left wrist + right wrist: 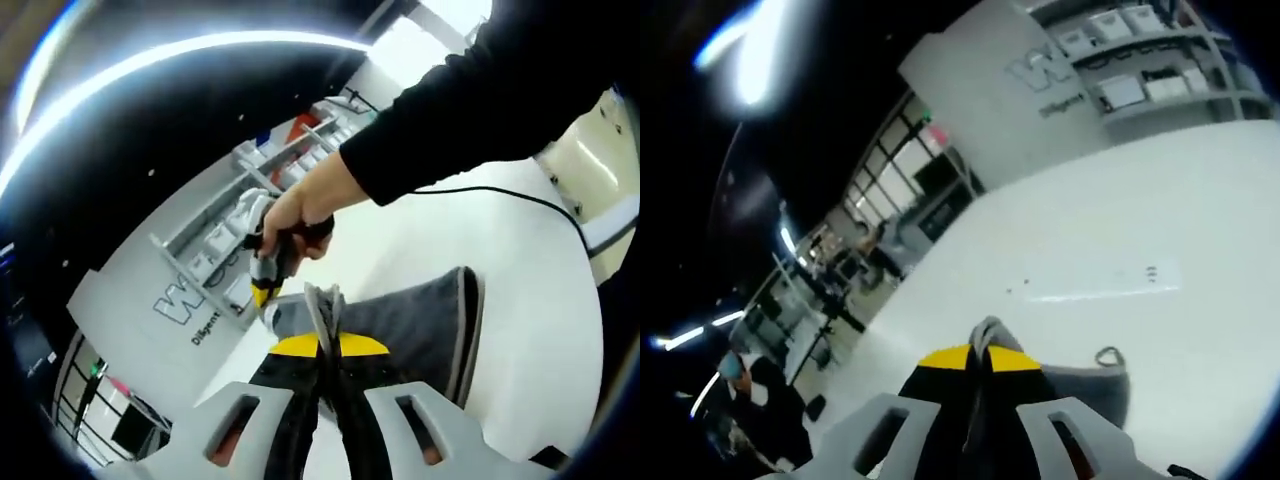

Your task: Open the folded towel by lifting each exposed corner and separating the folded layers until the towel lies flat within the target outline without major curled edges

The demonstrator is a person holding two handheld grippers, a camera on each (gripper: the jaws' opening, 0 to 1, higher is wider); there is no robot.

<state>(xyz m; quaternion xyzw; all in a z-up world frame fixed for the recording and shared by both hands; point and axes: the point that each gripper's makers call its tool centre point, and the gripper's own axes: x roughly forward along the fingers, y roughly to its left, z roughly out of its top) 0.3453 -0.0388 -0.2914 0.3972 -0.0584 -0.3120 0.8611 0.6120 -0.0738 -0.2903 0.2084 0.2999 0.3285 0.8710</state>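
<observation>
Left gripper view: left gripper (322,345) pinching grey towel (420,325) edge, towel lifted over white table (520,260); hand (300,215) holds right gripper (268,285) pinching adjacent corner. Right gripper view: right gripper (980,365) clamped on towel (1090,385).

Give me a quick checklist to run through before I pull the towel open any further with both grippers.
1. Left hand-held gripper has hold of the towel: ok, its jaws are shut on a grey edge.
2. Right hand-held gripper has hold of the towel: ok, grey cloth sticks up between its shut jaws.
3. The two grips are on separate corners: cannot tell; in the left gripper view the right one sits close beside the left.
4. Towel lies flat: not ok, it is lifted and bunched off the white table.
5. Target outline located: cannot tell; a faint pale strip shows on the table.
6. Cable clear of the towel: ok.
</observation>
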